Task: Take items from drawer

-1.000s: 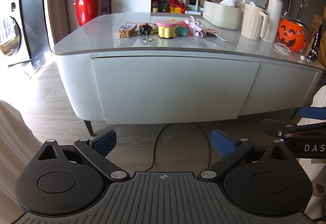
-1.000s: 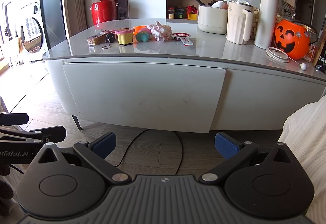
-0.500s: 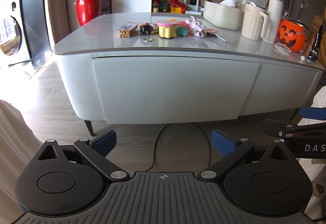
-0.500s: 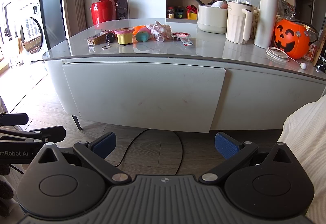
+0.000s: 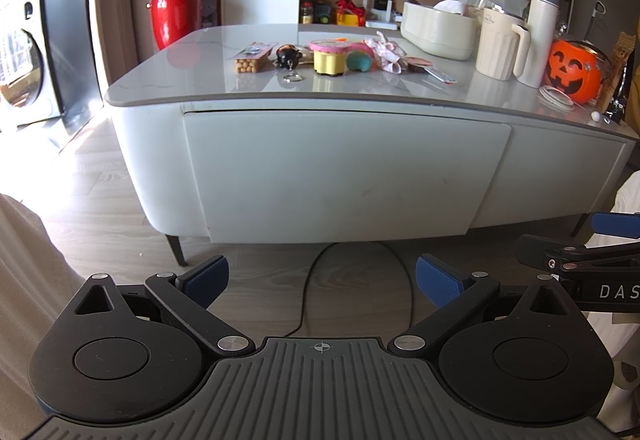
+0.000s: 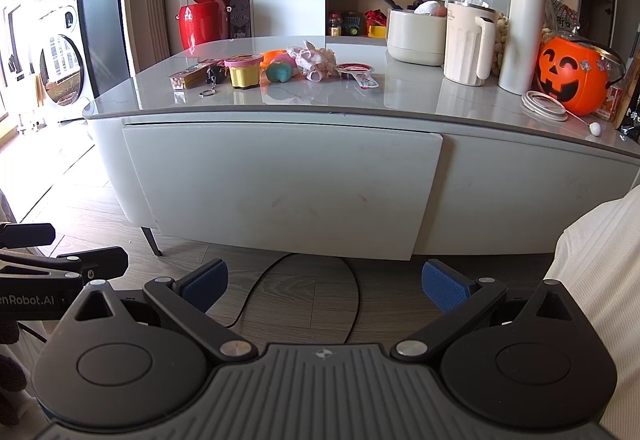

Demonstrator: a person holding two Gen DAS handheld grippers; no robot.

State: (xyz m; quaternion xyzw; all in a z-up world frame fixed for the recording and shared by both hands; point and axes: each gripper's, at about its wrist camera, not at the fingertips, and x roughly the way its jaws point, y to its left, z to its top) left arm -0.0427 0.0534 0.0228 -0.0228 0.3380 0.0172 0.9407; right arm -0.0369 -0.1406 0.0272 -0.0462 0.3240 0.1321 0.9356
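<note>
White drawer front (image 5: 344,172) runs left-right, seemingly shut (both tools empty).

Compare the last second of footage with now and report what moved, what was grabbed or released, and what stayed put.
Nothing visibly changed. The left gripper and right gripper hang open and empty in front of the table, well short of the drawer front, which is shut as before. The small items on the tabletop, such as the yellow cup and the pumpkin bucket, sit where they were.

Cluttered table (image 5: 192,88) (pumpkin bucket (image 5: 570,70) included)
</note>
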